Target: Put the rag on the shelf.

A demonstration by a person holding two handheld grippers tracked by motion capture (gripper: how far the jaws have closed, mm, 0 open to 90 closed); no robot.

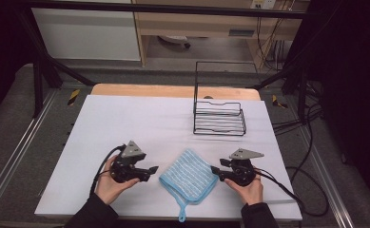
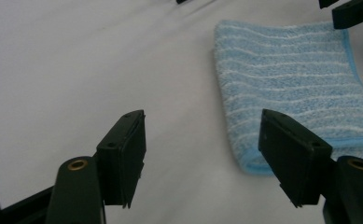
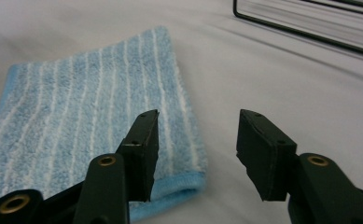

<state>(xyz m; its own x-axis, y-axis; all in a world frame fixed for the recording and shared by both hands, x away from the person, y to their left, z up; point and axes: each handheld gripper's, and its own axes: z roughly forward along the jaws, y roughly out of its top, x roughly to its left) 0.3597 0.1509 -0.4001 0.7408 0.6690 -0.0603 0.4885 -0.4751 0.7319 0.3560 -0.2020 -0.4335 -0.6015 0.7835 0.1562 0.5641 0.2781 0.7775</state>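
Two hands come in from the near edge of a white-covered worktop [image 1: 125, 123], each holding a pair of black tongs. Between them lies a folded blue cloth [image 1: 189, 176] with thin white stripes, flat on the worktop, its hanging loop trailing toward the near edge.

The left tongs [image 1: 153, 169] sit just beside the cloth's left side, jaws spread wide and holding nothing. In the left gripper view the gap between the jaws frames bare worktop, with the cloth's corner [image 2: 249, 161] just beside the right jaw.

The right tongs [image 1: 214, 169] sit at the cloth's right side, jaws moderately wide and also empty. In the right gripper view one jaw hangs over the cloth's edge [image 3: 179, 179] and the other over bare worktop; whether a jaw touches the fabric cannot be told.

The step in hand appears to be the approach, before any grasp. The next move likely calls for lowering each pair of tongs onto a cloth edge and closing on it, pinching all folded layers together.

Farther back, toward the right, stands an empty black wire rack [image 1: 219, 121], well apart from the cloth.
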